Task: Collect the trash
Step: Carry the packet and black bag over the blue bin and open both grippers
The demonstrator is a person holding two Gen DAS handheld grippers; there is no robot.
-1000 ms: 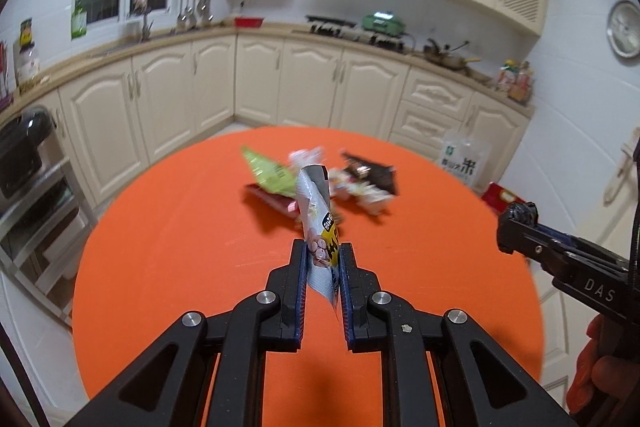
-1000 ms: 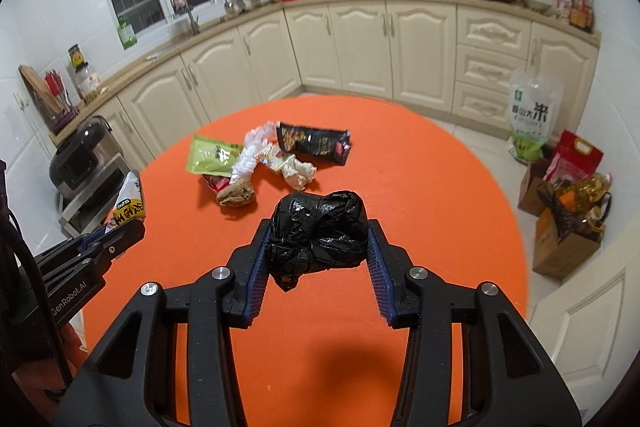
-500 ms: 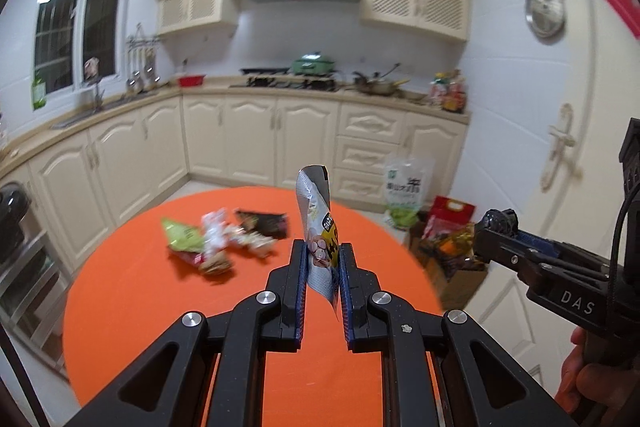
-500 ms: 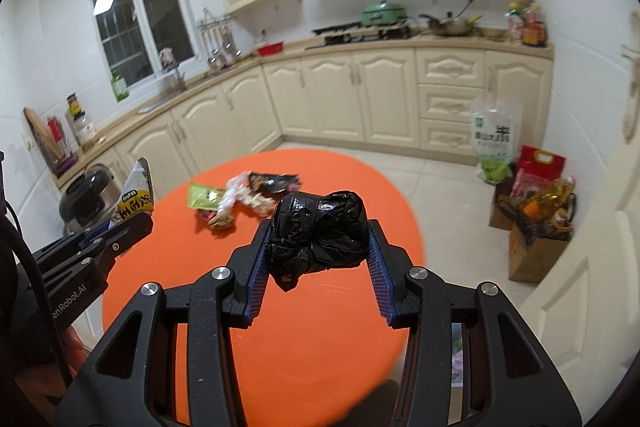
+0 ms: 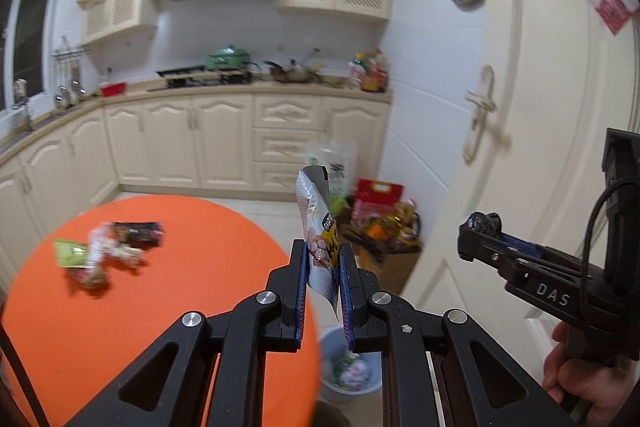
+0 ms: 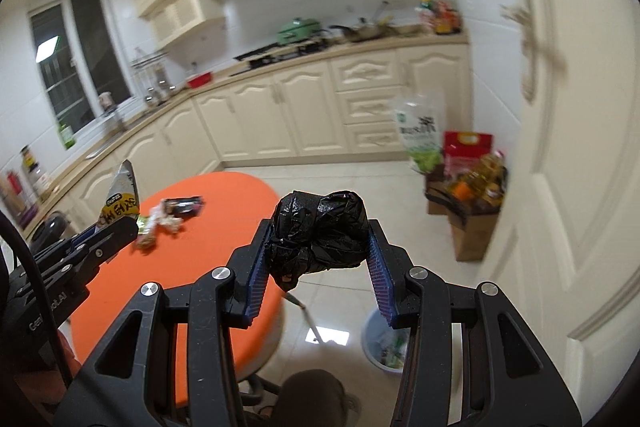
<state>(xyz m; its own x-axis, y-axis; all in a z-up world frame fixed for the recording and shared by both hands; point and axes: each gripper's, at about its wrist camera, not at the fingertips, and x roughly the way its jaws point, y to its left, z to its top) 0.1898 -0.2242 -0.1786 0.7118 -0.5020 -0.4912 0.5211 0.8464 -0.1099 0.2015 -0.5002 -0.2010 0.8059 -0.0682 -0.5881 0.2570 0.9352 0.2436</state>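
My left gripper (image 5: 323, 263) is shut on a silver snack wrapper (image 5: 318, 223) that stands upright between the pads; it also shows in the right wrist view (image 6: 120, 197). My right gripper (image 6: 318, 247) is shut on a crumpled black plastic bag (image 6: 318, 231). Both are held past the right edge of the round orange table (image 5: 160, 307). A pale blue trash bin (image 5: 348, 367) with litter in it stands on the floor below, also in the right wrist view (image 6: 386, 343). More wrappers (image 5: 108, 247) lie in a pile on the table.
A white door (image 5: 500, 107) with a lever handle is at the right. Bags and a cardboard box (image 5: 384, 231) stand on the floor by the cabinets. A chair top (image 6: 312, 395) shows below the right gripper. Kitchen counters run along the back.
Both grippers have swung right, off the table and toward the door, still holding their items. The trash bin has come into view below them.
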